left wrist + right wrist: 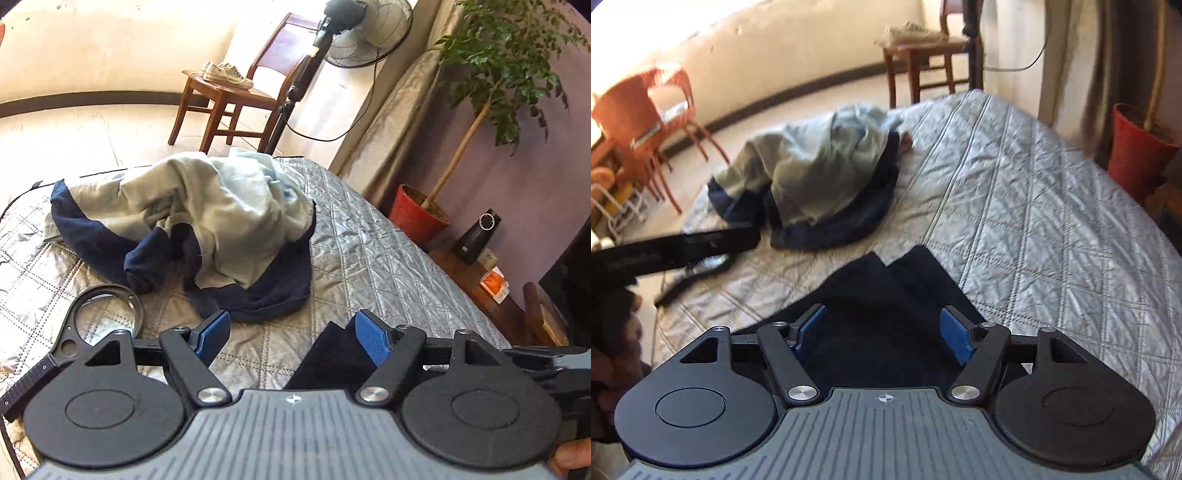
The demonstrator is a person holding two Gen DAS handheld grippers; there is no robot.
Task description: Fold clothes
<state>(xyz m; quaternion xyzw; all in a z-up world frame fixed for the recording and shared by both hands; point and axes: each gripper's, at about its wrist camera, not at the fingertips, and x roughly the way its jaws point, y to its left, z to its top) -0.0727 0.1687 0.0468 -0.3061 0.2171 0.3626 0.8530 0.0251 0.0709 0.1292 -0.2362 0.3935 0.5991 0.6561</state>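
You held both grippers, left and right, with jaws released, grasping nothing, over the dark garment on the bed, near the clothes pile, likely ready to fold.

A sunlit cream wall is edged by a dark skirting board. A brown wooden chair and black pedestal fan are seen beyond the silver quilted bed.

Left gripper agape; right gripper — likewise.
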